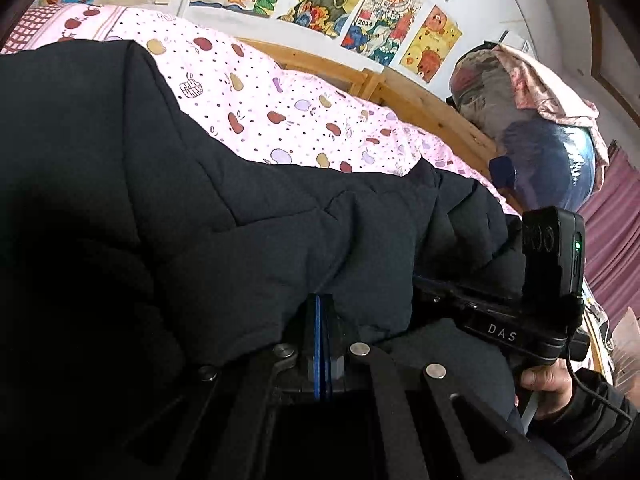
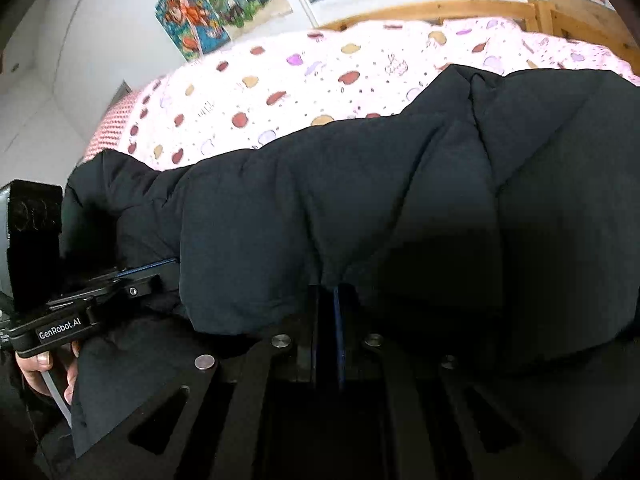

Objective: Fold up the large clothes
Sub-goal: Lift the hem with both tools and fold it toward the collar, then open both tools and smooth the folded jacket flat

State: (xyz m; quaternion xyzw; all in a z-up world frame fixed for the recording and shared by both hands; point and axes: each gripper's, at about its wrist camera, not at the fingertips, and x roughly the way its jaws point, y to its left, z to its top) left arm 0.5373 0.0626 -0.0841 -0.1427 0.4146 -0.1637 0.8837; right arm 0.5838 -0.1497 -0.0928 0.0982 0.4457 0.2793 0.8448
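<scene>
A pink bedsheet printed with red, yellow and lilac apples (image 1: 280, 108) covers the bed ahead of both grippers, edged by a light wooden bed frame (image 1: 432, 112). Beyond it, a white wall carries colourful cartoon posters (image 1: 384, 12). The black quilted puffer jacket (image 1: 168, 184) lies on the sheet, bunched directly in front of both tools.

The left gripper (image 1: 320, 312) has its blue-edged fingers pressed together on a fold of the jacket; the right gripper (image 2: 328, 300) likewise pinches a fold.

Only the left wrist view shows a bulging blue plastic bag draped with floral cloth (image 1: 536, 128) to its right and a maroon curtain (image 1: 616, 240). Only the right wrist view shows the sheet's pink checked edge (image 2: 116, 128) to its left.
</scene>
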